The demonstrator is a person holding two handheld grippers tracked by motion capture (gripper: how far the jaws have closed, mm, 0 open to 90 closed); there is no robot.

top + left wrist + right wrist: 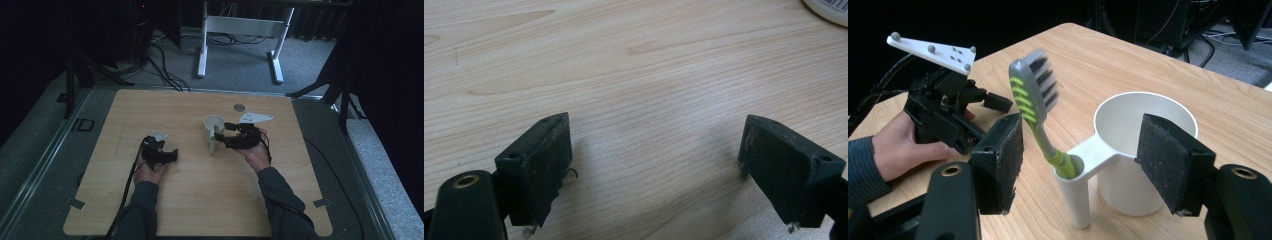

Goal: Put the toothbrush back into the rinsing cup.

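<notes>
A white cup (214,125) with a narrow side tube (1074,200) stands mid-table. A green and grey toothbrush (1034,100) leans upright in that tube, bristles at the top. My right gripper (1082,150) is open, one jaw on each side of the toothbrush and tube, touching neither. From above, the right gripper (223,136) sits right beside the cup. My left gripper (171,154) rests low over bare wood to the cup's left, open with nothing between its jaws (656,145). The left gripper (993,105) also appears in the right gripper view, held in a hand.
The wooden table (200,200) has a round grey grommet (239,107) near its far edge. The cup's white base (830,11) pokes into the corner of the left gripper view. A white desk frame (240,30) and cables lie on the floor beyond.
</notes>
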